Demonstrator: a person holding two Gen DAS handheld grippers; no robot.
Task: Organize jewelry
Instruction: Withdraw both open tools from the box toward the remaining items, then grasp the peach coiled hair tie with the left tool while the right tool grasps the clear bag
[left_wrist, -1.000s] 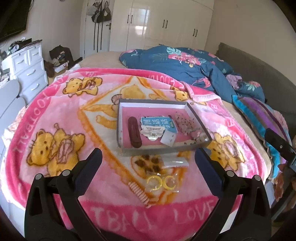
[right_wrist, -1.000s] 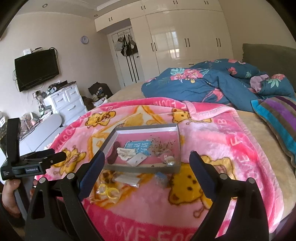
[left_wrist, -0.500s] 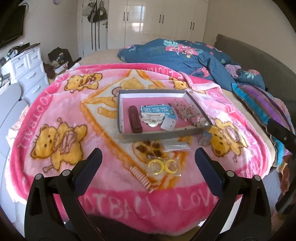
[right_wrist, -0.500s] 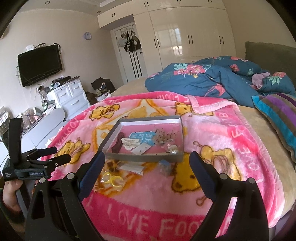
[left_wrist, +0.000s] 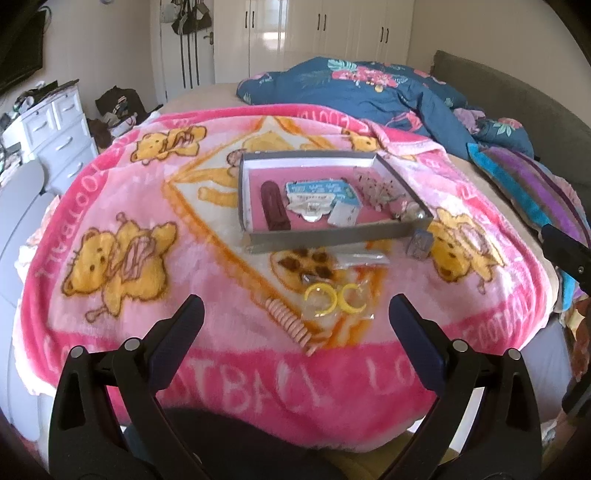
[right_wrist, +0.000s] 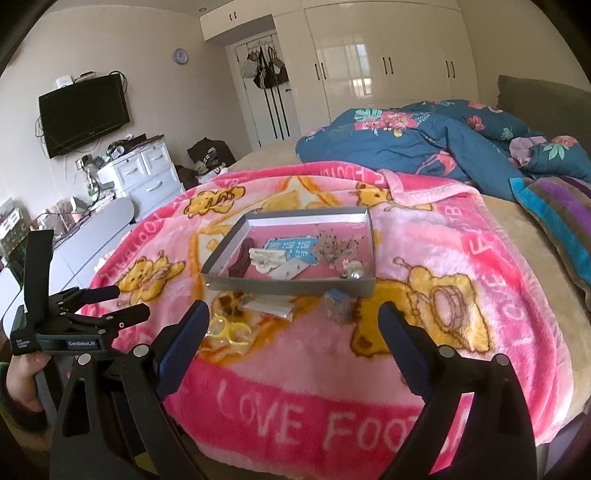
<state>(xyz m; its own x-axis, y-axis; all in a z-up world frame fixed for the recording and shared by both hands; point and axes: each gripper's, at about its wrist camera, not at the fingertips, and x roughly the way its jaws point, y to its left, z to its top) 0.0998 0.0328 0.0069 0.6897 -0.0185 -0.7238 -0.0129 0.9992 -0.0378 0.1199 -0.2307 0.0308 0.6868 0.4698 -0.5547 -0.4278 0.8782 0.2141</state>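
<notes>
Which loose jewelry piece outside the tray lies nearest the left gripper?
The pink spiral hair tie, a coiled strand beside the yellow hoops, lies closest to the open left gripper.

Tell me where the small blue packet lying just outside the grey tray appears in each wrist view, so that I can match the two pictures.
Left wrist view: the small blue packet lies right of centre, on the blanket by the grey tray's near right corner.
Right wrist view: the packet lies near the centre, in front of the tray's near wall, towards its right end.
Shared landmark: the yellow rings, nearer the camera, left of the packet.
</notes>
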